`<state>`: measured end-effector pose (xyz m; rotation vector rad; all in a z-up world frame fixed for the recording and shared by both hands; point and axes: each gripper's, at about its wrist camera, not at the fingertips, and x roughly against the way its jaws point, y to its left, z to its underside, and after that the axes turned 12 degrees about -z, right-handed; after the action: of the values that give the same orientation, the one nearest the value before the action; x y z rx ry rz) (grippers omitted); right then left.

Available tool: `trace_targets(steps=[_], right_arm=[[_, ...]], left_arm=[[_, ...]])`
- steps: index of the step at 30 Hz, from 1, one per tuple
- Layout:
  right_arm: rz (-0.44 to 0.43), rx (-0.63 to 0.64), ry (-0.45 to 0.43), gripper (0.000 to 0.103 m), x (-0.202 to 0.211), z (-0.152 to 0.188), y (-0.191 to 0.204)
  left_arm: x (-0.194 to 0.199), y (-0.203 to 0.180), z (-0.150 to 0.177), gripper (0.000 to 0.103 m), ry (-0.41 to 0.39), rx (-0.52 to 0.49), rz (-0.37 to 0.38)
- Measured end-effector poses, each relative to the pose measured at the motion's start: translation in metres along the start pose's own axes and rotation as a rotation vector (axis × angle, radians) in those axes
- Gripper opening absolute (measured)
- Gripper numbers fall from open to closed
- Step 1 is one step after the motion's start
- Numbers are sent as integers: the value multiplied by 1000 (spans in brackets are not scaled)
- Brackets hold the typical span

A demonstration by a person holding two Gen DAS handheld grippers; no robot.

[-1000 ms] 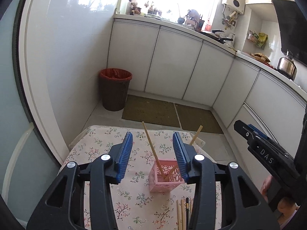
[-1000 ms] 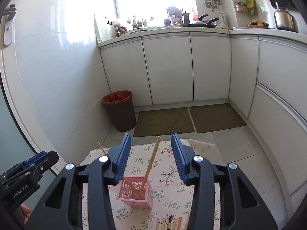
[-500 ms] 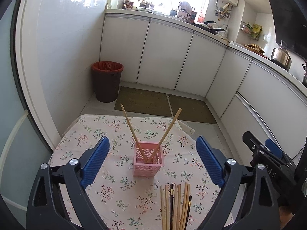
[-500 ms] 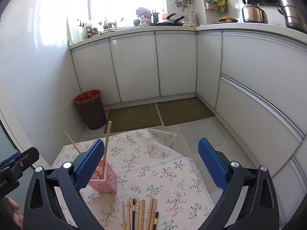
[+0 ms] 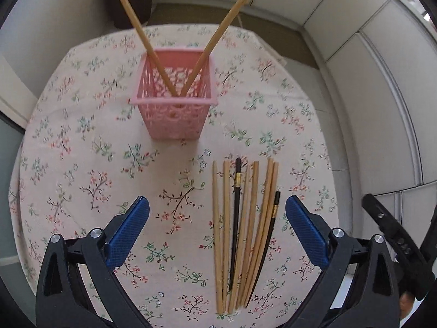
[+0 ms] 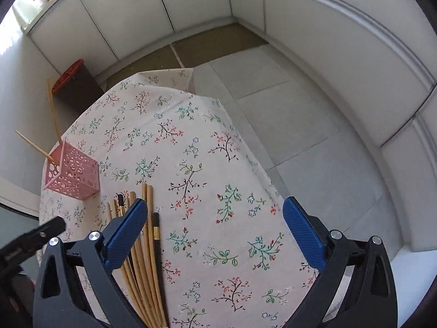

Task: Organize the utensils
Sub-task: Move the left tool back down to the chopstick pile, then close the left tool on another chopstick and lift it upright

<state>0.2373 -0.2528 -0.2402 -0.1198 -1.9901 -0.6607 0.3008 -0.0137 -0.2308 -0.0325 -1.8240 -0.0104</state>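
Left wrist: the left gripper hangs wide and empty over loose wooden and black chopsticks near the pink perforated plastic basket holding 2, while right wrist shows the right gripper equally wide beside them, so picking 1 up looks next.

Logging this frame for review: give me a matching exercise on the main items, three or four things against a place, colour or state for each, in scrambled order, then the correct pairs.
Things:
1. pink basket
2. two bamboo chopsticks
3. black chopsticks
4. left gripper

States:
A. lying flat among the loose bamboo chopsticks on the floral tablecloth
B. jaws wide open, nothing between the pads
C. standing upright on the tablecloth, beyond the loose bundle
D. leaning apart in a V inside the basket

Pairs: 1-C, 2-D, 3-A, 4-B
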Motion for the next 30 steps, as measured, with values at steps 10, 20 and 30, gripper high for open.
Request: trace_targets(steps=[10,20,30], right_arm=[[-19,-1,70,97,-17,-1,-11],[30,13,62,96,-28,-8,-12],[14,2,135,89,-81,-22,16]], left_arm=[[-68,-8,0,48,96,48,-135],[-93,-22,-3,25,98,28,-161],[-93,-25,12,4,34,-60,-176]])
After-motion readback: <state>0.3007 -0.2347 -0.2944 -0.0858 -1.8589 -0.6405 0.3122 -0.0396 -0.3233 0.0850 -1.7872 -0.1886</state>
